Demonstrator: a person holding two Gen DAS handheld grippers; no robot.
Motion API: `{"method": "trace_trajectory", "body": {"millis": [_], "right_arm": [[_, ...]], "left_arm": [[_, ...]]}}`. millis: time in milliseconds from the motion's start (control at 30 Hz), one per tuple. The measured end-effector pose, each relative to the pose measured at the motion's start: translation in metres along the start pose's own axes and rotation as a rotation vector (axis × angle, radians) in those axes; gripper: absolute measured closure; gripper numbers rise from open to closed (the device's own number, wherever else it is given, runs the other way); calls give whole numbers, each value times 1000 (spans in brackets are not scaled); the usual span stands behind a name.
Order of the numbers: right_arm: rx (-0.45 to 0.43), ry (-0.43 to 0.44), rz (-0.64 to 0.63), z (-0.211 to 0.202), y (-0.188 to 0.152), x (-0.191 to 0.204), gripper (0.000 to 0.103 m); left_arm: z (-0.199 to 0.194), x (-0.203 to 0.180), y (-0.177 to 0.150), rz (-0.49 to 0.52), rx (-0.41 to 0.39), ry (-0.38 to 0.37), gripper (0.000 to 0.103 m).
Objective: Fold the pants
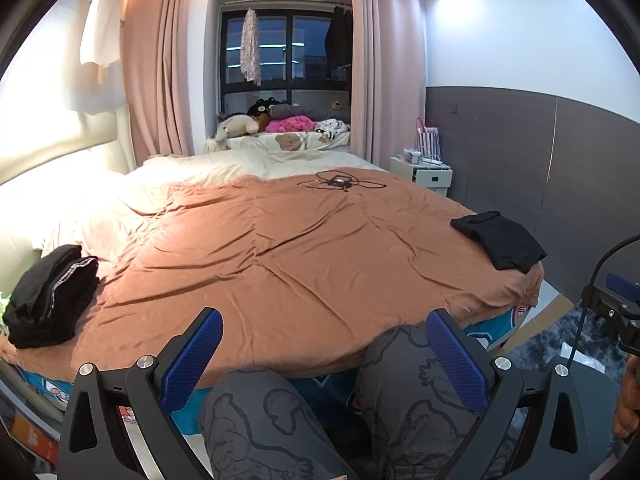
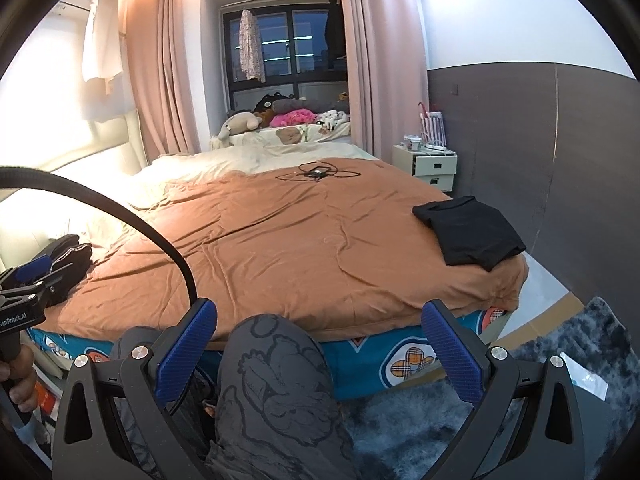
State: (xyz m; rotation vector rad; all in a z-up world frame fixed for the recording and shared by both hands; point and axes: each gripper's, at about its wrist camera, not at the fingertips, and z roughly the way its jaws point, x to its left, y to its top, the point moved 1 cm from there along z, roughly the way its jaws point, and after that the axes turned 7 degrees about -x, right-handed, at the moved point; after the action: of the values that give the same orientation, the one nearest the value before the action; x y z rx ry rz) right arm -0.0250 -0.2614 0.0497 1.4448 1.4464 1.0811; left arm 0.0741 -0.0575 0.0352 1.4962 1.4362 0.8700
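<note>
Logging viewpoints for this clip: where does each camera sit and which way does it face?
Left wrist: on the left claw, open, facing across the bed to the window; knees below.
Right wrist: on the right claw, open, same heading; one knee, left claw at the left edge.
Shared: bed, pile, folded pants.

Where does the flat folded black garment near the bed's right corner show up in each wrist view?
Left wrist: the folded black garment lies at the right edge of the picture, on the brown bedspread near the bed's corner.
Right wrist: the garment sits right of centre, nearer the middle.
Shared landmark: the tangled black cable on the bed's far part.
</note>
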Motion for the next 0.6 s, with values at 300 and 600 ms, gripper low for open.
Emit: {"method": "trace_trajectory", "body": {"millis": [300,600], "right_arm": [[-10,-12,2,-5,-2,0,0],[-13,-23,-9,-8,-2,0,0]], "left_arm": [[-4,-5,0,8,-8,-6,1],[-8,-8,1,7,-16,-19,1]]}}
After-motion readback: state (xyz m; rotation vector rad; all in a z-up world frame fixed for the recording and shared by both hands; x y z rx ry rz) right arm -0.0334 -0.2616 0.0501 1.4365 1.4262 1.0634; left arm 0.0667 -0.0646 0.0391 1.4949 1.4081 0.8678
